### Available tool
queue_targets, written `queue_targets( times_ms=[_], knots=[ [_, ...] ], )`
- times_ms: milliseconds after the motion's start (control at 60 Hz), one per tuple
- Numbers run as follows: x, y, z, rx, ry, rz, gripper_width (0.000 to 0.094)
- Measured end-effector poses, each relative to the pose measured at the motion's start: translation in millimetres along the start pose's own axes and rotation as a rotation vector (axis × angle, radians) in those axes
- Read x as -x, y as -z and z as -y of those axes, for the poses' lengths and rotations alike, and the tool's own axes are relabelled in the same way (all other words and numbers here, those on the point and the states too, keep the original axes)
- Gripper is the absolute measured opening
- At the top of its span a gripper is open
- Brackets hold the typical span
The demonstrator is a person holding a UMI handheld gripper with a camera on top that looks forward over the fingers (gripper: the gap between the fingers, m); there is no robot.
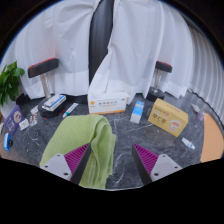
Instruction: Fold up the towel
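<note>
A light green towel (87, 140) lies rumpled on the dark marbled table (135, 135), partly folded, reaching from ahead of the fingers down between them on the left side. My gripper (111, 160) is open, its two magenta pads spread wide. The left finger (72, 160) sits over the towel's edge. The right finger (152, 160) is over bare table. Nothing is gripped.
Beyond the towel stand a white box (108, 102), a yellow box (168, 116), a small blue-and-white carton (138, 111) and small items at the left (50, 104). A green plant (10, 82) stands far left. White curtains hang behind.
</note>
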State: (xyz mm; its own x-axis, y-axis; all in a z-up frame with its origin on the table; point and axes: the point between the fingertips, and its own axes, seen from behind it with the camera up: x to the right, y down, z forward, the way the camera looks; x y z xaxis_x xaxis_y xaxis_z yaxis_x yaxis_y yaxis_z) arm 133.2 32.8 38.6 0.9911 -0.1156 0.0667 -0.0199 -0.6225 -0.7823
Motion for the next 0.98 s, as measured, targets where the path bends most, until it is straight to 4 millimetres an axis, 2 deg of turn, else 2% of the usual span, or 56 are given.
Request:
queue_targets(
  times_ms=[117,200,317,500,600,717,833,983],
  knots=[
    [-16.1,42.6,15.2,-0.05,0.065,-0.044,0.0847],
    [-10.1,83.5,21.2,-0.074,0.062,-0.028,0.0848],
    [3.0,148.3,18.8,-0.095,0.051,-0.006,0.0852],
    [21.4,257.4,-1.2,-0.14,0.056,-0.018,0.0845],
    [32.6,317.8,-21.0,-0.162,0.044,-0.033,0.0847],
    [40.8,376.2,-44.0,-0.173,0.033,-0.036,0.0848],
    [43.7,420.1,-61.9,-0.178,0.041,-0.05,0.0851],
    [50.7,450.6,-75.7,-0.181,0.021,-0.039,0.0851]
  ],
)
